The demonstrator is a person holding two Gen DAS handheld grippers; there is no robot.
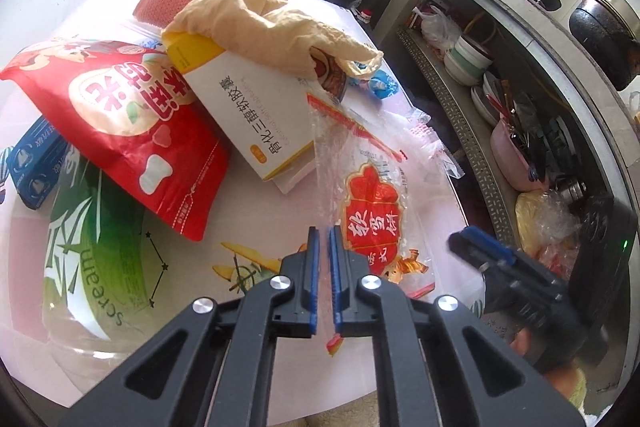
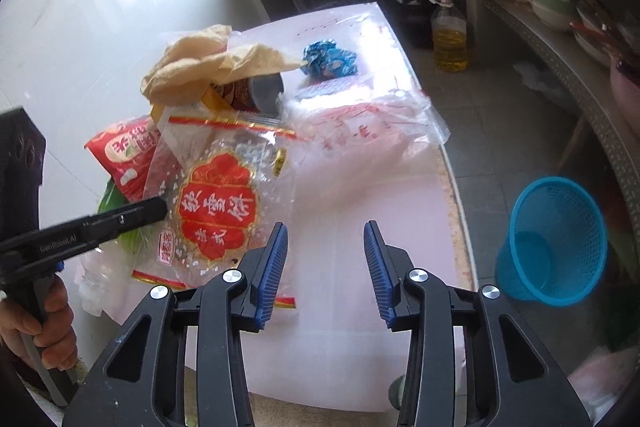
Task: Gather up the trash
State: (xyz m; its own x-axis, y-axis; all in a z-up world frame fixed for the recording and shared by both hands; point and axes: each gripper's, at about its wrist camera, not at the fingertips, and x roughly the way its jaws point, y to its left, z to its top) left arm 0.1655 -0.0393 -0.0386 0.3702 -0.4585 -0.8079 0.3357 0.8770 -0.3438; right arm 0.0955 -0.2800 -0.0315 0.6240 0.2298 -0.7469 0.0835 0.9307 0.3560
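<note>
Trash covers the bench (image 2: 360, 211): a clear wrapper with a red label (image 1: 372, 211) lies at lower centre of the left wrist view, its edge pinched between the nearly closed jaws of the left gripper (image 1: 324, 267). The right gripper (image 2: 325, 267) hangs over bare bench with jaws spread, holding nothing. The blue basket (image 2: 552, 243), on the floor at the right of the right wrist view, looks empty. So collecting seems barely begun; the red snack bag (image 1: 132, 131), white box (image 1: 256, 115), crumpled tan paper (image 1: 256, 15) and blue foil wad (image 2: 328, 59) all wait.
</note>
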